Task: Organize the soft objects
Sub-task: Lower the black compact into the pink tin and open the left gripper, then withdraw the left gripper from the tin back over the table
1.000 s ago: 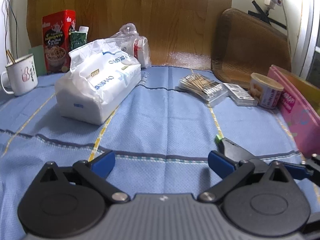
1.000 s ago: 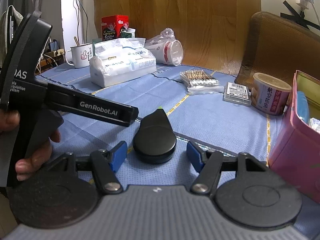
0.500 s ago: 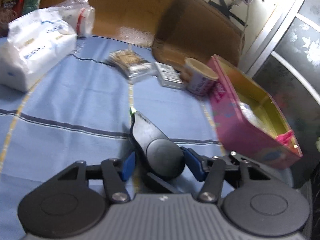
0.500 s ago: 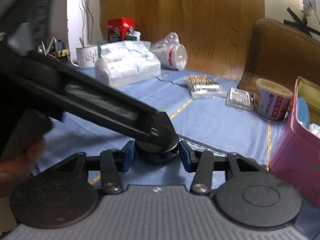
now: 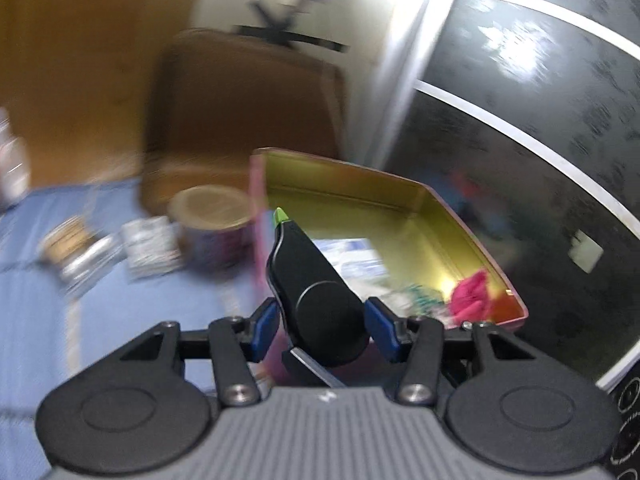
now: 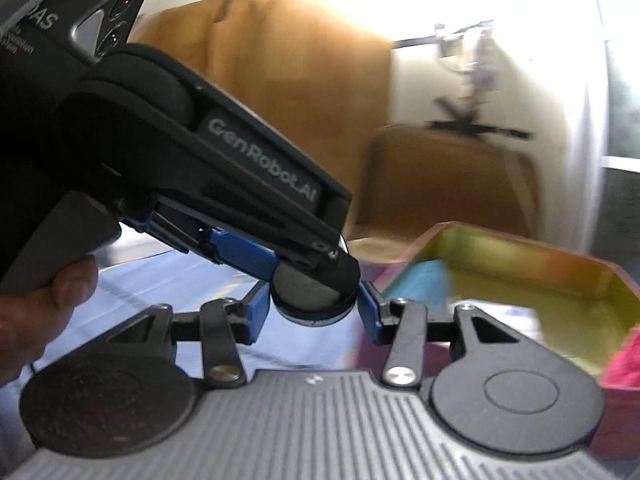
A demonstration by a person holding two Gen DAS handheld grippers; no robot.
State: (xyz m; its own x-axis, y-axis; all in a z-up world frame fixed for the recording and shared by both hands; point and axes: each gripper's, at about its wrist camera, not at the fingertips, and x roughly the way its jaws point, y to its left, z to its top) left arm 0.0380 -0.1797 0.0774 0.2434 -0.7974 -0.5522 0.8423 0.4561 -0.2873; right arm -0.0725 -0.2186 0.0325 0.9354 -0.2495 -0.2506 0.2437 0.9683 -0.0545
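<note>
Colours near the pink tin

Pink tin (image 5: pixel 400 200): pink outside, gold-green inside. Inside it: magenta cloth (image 5: pixel 472 294). In front: black device (image 5: pixel 316 300) with green tip, between blue pads (image 5: pixel 264 328). Left of it: blue counter cloth (image 5: pixel 120 312).

A pink tin (image 5: pixel 472 216) with a gold inside stands open at centre right of the frame. A crumpled pink cloth (image 5: pixel 472 294) lies in its lower right corner. A blue-and-white packet (image 5: pixel 352 256) lies flat on its floor.
</note>
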